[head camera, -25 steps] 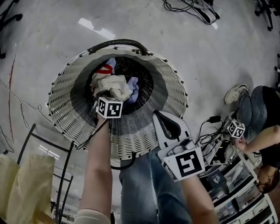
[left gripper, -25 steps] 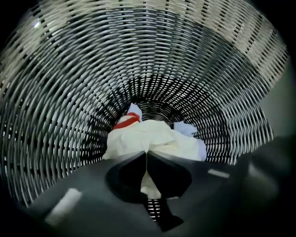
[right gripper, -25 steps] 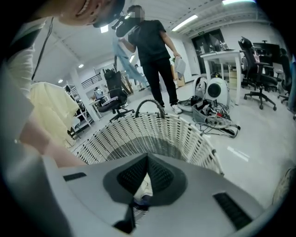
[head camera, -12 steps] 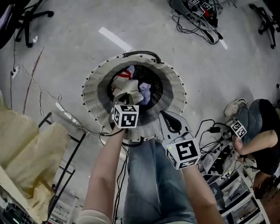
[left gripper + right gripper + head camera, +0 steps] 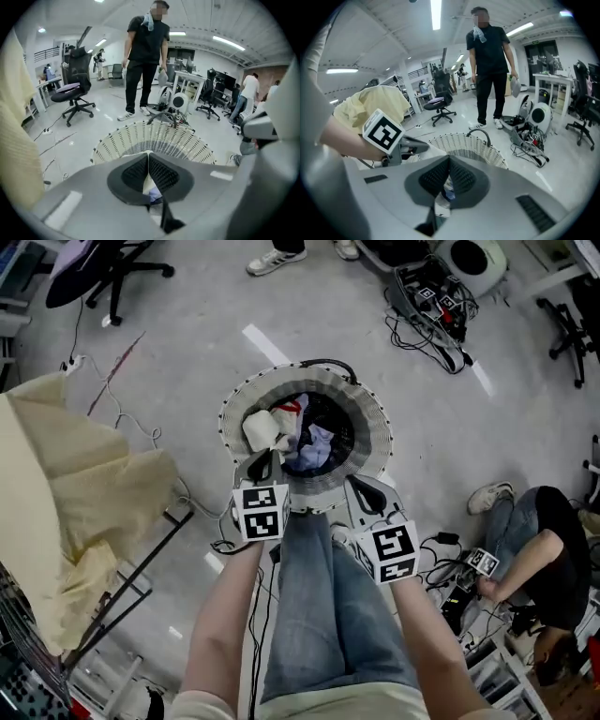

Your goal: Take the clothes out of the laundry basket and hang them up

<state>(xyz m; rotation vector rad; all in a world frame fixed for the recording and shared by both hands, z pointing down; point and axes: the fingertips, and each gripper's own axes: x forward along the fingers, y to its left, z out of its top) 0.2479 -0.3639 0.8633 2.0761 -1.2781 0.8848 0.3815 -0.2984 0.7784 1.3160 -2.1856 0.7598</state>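
Clothes [image 5: 302, 439] lie in the basket [image 5: 377, 426] at 12 o'clock from the left gripper [image 5: 262, 465] and at 10 o'clock from the right gripper [image 5: 367, 496]. Both have their jaws together and hold nothing. The left is nearer, at the basket's 6 o'clock rim.

laundry basket [image 5: 372, 425]: white wicker, upright | clothes [image 5: 292, 434]: cream, blue, heaped inside

Grey floor [image 5: 187, 306] (cables [image 5: 431, 310] strewn).
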